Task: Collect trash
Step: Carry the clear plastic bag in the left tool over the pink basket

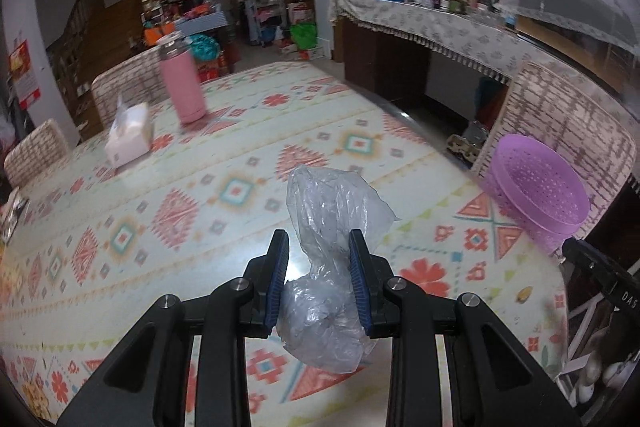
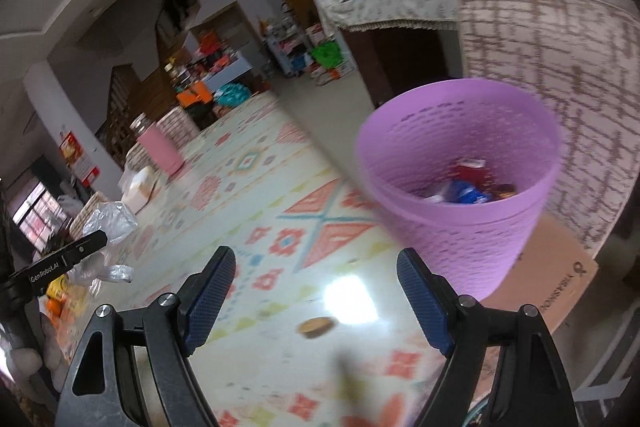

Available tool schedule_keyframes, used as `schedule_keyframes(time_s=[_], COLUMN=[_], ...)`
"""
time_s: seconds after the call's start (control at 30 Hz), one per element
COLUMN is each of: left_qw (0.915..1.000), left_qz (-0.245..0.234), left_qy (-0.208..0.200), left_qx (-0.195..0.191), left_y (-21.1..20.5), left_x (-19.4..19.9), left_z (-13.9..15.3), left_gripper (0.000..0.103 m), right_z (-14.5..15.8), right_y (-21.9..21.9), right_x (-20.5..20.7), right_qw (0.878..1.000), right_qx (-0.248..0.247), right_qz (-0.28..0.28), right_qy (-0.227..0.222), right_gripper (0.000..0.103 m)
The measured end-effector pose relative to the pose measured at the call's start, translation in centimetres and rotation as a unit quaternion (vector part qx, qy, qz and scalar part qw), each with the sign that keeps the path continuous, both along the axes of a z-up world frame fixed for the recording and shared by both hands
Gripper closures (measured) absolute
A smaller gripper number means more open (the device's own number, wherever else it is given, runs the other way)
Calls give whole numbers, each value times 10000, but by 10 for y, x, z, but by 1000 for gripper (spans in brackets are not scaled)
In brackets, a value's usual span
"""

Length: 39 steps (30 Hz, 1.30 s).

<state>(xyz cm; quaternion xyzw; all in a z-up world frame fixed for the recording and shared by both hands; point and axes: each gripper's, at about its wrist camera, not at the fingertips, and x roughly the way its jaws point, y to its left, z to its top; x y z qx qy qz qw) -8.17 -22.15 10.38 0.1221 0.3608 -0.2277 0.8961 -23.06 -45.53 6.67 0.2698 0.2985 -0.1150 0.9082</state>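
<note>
Left gripper (image 1: 319,281) grips a crumpled clear plastic bag (image 1: 334,227) between its 2 blue pads, the bag's body bulging below and its loose top standing above the fingertips, lifted over the near part of the table. The right gripper (image 2: 316,297) hangs spread wide with nothing between its fingers, near the bin.

Working from the largest thing down: the long table with its patterned cream, pink and teal cloth (image 1: 224,195) gives a broad surface under both tools. At its near right corner stands the perforated purple plastic waste basket (image 1: 536,187), partly over a brown cardboard box (image 2: 556,287), with wrappers already inside. Far left stand a tall pink flask (image 1: 182,83) and a white tissue pack (image 1: 130,135).

The step in hand appears to be carrying the bag to the basket. It would go best if the pads stayed firm until the bag's bulk is above the rim's centre, since such light film can drift or cling to a pad. The basket looks light and close to the edge, so the free gripper could steady it. A small brown scrap (image 2: 316,327) lies on the cloth near the right gripper, probably the next pickup.
</note>
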Motion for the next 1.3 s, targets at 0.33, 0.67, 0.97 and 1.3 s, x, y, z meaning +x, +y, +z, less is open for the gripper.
schedule_keyframes(time_s=[0.33,0.67,0.97,1.3], left_qw=[9970,9866,9832,9877], left_qz=[-774,-1618,-1813,-1474], left_qy=[75,179,225,507], left_qx=[48,59,48,-77], left_y=[-80,-174,-197,-177], left_x=[-6,-16,-31,-18], left_z=[7,9,1,-9], left_gripper=[74,74,74,74], right_z=[-7,-21,-31,-38], right_y=[-57,-86,-99,-96], right_x=[-35,-61,-71,-59], right_qw=[9978,9941,9928,9946], right_qx=[158,302,408,473], right_qz=[-640,-1035,-1116,-894], right_qy=[-8,105,180,234], right_gripper=[16,16,16,16])
